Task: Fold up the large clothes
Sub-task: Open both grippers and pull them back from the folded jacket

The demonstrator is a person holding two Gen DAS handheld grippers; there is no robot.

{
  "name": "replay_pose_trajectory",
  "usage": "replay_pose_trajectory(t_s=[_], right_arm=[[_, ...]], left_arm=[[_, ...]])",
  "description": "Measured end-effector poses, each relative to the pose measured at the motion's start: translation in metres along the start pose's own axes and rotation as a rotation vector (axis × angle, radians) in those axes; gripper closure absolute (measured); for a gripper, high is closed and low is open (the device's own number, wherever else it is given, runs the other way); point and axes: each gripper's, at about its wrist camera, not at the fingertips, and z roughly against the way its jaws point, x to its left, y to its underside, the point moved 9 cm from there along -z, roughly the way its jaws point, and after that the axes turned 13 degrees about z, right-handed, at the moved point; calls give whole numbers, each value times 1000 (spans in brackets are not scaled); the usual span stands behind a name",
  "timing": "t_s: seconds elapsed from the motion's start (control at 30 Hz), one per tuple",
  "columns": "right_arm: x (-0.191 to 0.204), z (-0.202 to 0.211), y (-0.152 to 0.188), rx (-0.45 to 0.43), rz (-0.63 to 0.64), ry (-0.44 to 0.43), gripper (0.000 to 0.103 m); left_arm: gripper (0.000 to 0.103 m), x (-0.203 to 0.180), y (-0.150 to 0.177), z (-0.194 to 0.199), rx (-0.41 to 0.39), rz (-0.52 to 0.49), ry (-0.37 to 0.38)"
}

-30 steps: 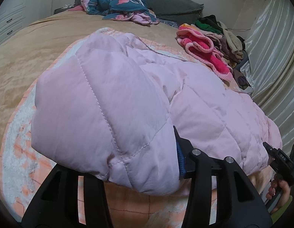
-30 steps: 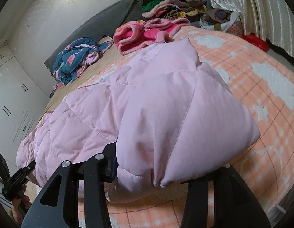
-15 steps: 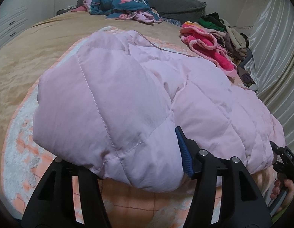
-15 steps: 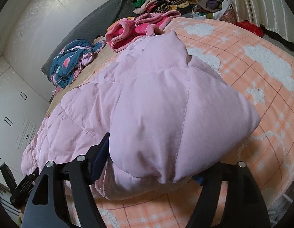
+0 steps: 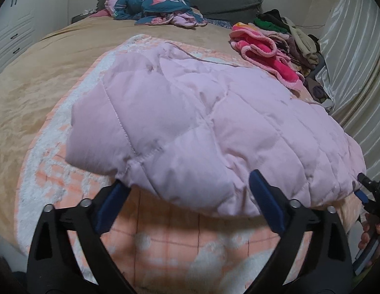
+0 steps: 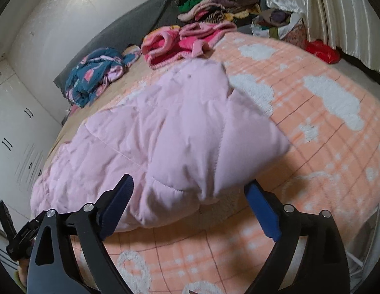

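A pale pink quilted puffer jacket (image 5: 202,125) lies folded in a thick bundle on an orange checked blanket (image 5: 180,235) on the bed. It also shows in the right wrist view (image 6: 170,142). My left gripper (image 5: 190,196) is open, its blue-padded fingers spread on either side of the jacket's near edge, holding nothing. My right gripper (image 6: 190,203) is open too, fingers apart at the jacket's other near corner, with nothing in them. The right gripper's tip also shows at the right edge of the left wrist view (image 5: 371,193).
A crumpled teal and pink garment (image 5: 150,2) lies by a grey pillow (image 5: 221,0) at the head of the bed. A pink fleece (image 5: 261,51) and a stack of folded clothes (image 6: 219,2) lie to the side. White curtains (image 5: 356,56) and white cupboards (image 6: 15,132) border the bed.
Both grippers have opened, let go of the jacket's folded edge and drawn back a little. The jacket now rests flat on the blanket.
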Motion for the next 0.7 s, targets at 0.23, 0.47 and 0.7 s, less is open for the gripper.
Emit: replay_pose_trajectory(t_s=[0.23, 0.47, 0.7], right_arm=[[11, 69, -23, -149, 110, 61, 4], [53, 141, -30, -255, 297, 91, 4], [94, 174, -13, -302, 384, 74, 4]], left_arm=[[9, -22, -2, 51, -79, -41, 26], [9, -57, -6, 118, -209, -135, 49], [9, -73, 12, 151, -239, -164, 60]])
